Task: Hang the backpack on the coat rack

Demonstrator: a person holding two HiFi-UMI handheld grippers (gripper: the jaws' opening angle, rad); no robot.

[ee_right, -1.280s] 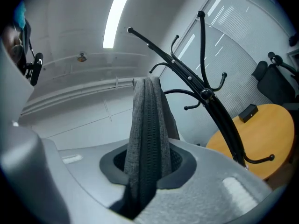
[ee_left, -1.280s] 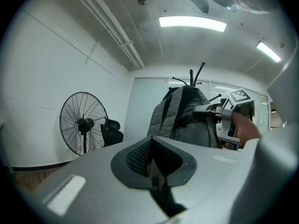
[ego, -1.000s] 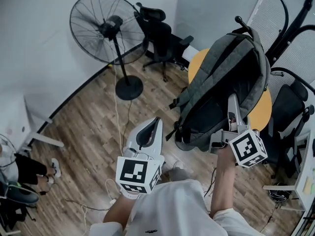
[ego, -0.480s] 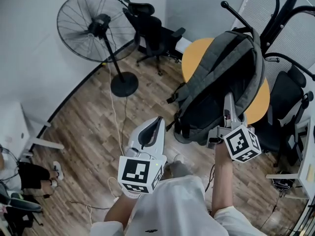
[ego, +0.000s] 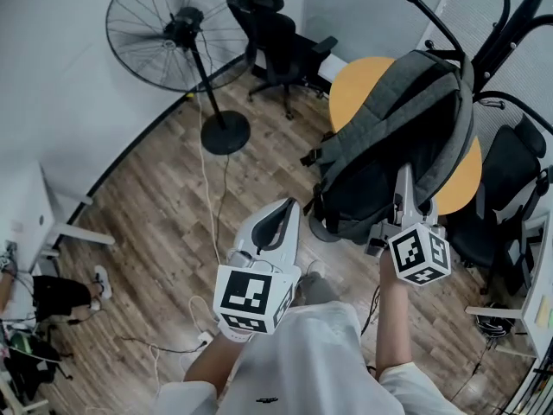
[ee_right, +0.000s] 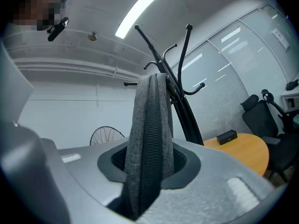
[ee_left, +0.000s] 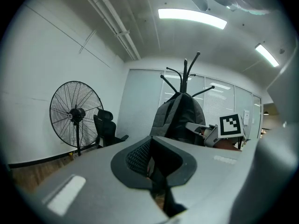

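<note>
- The coat rack (ego: 436,26) stands behind the round orange table (ego: 363,80), its black hooks fanning out above the bag.
- The backpack (ego: 393,137) hangs upright against the rack. In the right gripper view its top sits level with a hook, so I judge it hung, or very nearly.
- My right gripper (ee_right: 148,169) has the bag's grey zippered edge between its jaws. They have just been opening, and the pads no longer seem to press on the fabric, so I read it as released.
- To finish well, I would open wider before backing off, then pull straight back along the jaws, so that no pad snags the zipper and drags the loop off its hook. I would watch whether the bag settles or slips.
- My left gripper (ego: 281,219) is low and well apart from the bag, jaws closed together on nothing. I would keep it ready under the bag in case it drops.
- The marker cubes (ego: 420,253) carry only black-and-white squares, with no letters.
- The small black box (ee_right: 227,136) on the table shows no legible print, and I can read no brand on the bag.
</note>
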